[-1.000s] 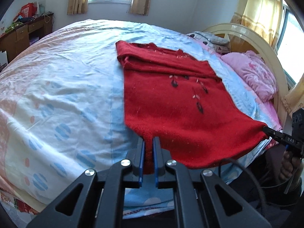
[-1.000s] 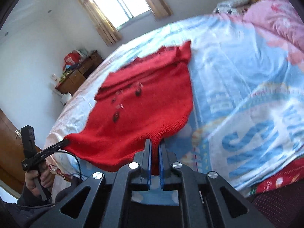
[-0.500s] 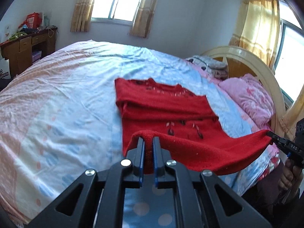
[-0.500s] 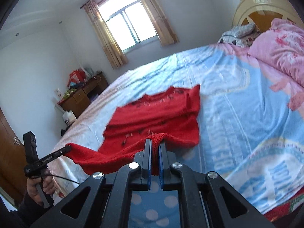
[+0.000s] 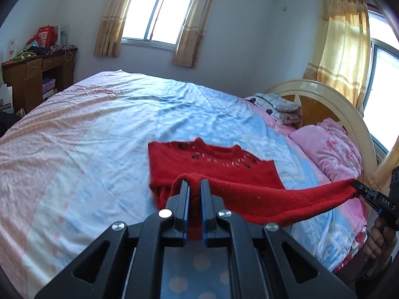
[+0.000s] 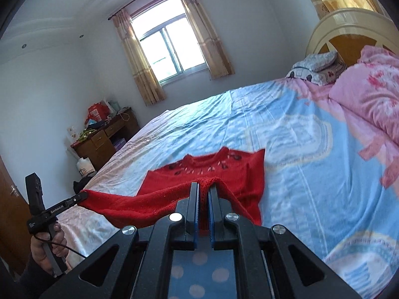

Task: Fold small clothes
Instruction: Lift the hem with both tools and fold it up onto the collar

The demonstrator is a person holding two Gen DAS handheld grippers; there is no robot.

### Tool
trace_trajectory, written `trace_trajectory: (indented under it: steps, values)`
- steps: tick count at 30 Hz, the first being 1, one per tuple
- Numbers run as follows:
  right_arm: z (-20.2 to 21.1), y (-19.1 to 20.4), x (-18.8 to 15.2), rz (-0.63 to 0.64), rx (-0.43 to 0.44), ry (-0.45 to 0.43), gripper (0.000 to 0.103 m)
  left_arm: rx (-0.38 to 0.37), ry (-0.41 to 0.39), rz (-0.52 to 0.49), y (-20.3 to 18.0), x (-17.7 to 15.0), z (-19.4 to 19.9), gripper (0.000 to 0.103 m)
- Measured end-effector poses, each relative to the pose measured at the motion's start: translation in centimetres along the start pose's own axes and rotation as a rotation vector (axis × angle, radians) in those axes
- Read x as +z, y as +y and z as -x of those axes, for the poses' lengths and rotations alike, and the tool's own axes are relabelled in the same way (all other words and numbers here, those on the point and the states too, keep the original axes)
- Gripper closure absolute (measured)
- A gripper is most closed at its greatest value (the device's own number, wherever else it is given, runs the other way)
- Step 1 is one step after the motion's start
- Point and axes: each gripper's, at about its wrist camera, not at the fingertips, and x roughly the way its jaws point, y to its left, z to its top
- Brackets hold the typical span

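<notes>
1. Bright daylight pours through the window (image 5: 159, 15), blown out to white.
2. The bed (image 5: 99, 124) is evenly lit, with soft shadows.
3. Fisheye bending curves walls; corners go black.
4. The sweater (image 5: 212, 164) looks slightly soft; both views stay mostly sharp.

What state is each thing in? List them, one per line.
Red sweater: bottom hem lifted off the bed, collar end flat.
Left tool: shut on the hem.
Right tool: shut on the hem.
Bed sheet: spread, wrinkled.
Curtains: drawn apart.
</notes>
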Motion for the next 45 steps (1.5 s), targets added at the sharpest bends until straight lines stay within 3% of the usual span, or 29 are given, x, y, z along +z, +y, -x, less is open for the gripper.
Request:
trace_trajectory:
  steps: [14,22,30,38,40,41,42,43,44,45]
  values:
    - [-8.1,-1.4,4.2,-0.002,-0.052,0.064,0.098,0.028,0.034,0.037,1.0,4.0,-6.6,0.095]
    - [-15.3,-3.3,6.2,-0.032,-0.108,0.128,0.098,0.076,0.075,0.033,2.0,6.2,-12.5,0.095]
    - [-23.3,-6.6,5.3,-0.084,-0.185,0.242,0.098,0.126,0.167,0.029,3.4,6.4,-19.8,0.095]
    - [-27.7,-9.8,4.8,-0.126,-0.263,0.283,0.098,0.168,0.242,0.02,3.9,5.8,-24.9,0.095]
    - [-28.5,-10.2,4.9,-0.13,-0.277,0.282,0.097,0.188,0.247,0.023,4.0,5.7,-25.6,0.091]
    - [-28.5,-10.2,5.0,-0.12,-0.302,0.27,0.096,0.202,0.245,0.031,4.2,5.7,-25.6,0.09]
    - [-28.4,-10.0,5.0,-0.109,-0.326,0.257,0.086,0.207,0.242,0.045,4.4,5.7,-25.4,0.09]
    - [-28.0,-9.6,5.0,-0.087,-0.33,0.245,0.076,0.209,0.233,0.06,4.7,5.7,-24.8,0.086]
    - [-27.6,-9.2,5.0,-0.075,-0.31,0.233,0.057,0.215,0.221,0.068,5.0,5.8,-24.2,0.082]
    - [-27.1,-8.7,4.8,-0.061,-0.282,0.218,0.054,0.226,0.202,0.07,5.2,5.8,-23.3,0.072]
